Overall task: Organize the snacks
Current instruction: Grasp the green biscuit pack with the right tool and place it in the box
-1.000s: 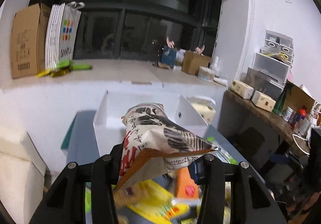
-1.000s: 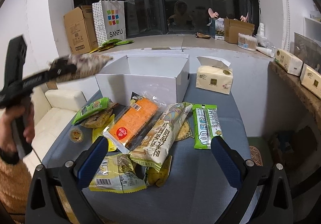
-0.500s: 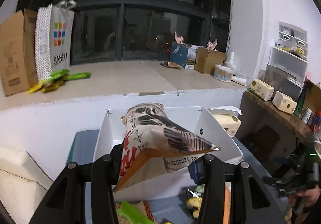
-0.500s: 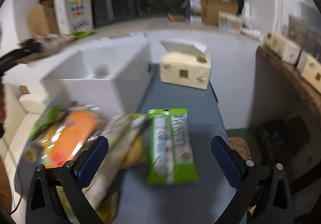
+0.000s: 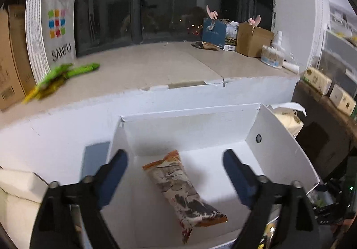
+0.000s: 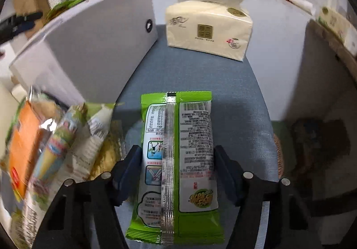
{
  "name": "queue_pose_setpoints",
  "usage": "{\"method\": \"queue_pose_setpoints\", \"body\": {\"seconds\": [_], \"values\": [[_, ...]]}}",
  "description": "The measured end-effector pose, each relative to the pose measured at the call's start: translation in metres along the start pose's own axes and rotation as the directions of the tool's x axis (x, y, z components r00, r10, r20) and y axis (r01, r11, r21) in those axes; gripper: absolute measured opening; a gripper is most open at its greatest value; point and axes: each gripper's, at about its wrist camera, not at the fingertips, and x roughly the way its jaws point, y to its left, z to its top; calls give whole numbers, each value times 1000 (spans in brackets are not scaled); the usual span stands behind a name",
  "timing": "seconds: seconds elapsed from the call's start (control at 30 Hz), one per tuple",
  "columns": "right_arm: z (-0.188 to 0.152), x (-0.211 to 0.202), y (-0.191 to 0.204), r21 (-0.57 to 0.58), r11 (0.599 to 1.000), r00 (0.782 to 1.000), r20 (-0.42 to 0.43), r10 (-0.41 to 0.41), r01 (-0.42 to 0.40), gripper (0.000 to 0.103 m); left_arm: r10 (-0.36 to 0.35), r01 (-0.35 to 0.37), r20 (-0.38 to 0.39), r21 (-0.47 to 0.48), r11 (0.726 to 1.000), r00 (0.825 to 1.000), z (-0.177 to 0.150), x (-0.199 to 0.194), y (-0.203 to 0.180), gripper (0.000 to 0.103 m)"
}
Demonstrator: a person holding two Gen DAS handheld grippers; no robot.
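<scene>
A brown, white and orange snack bag [image 5: 178, 186] lies on the floor of the open white box [image 5: 189, 124]. My left gripper [image 5: 175, 156] hangs above it with its jaws opening wide and nothing between the pads. In the right wrist view a green snack packet [image 6: 194, 137] lies back side up on the blue-grey table [image 6: 189, 75]. My right gripper [image 6: 177, 152] straddles it, jaws closing, one pad along each long edge; the packet lies flat and undented. Left of it sit an orange packet [image 6: 24, 144] and a cone-print packet [image 6: 62, 144].
The white box's side wall [image 6: 89, 48] stands left of the green packet. A cream tissue pack [image 6: 207, 30] sits behind it. On the ledge behind the box are a SANFU bag [image 5: 58, 32], green packets [image 5: 64, 72] and cardboard boxes.
The left gripper carried the snack bag over the white box and let it go; the bag now lies inside. The right gripper dropped to the green packet and its jaws narrowed around it.
</scene>
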Motion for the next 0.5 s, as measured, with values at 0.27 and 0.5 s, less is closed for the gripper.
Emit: {"method": "queue_pose_setpoints", "body": {"seconds": [0.27,0.5], "values": [[-12,-27,2,10,999,997,51,51,-52,58,-41,38,57,49,998,998,-15,-69,-7,102],[5,-129,3,22,990,952,279,126,-137,58,-105,105,78,7,994,991,-70,-134,3,103]]}}
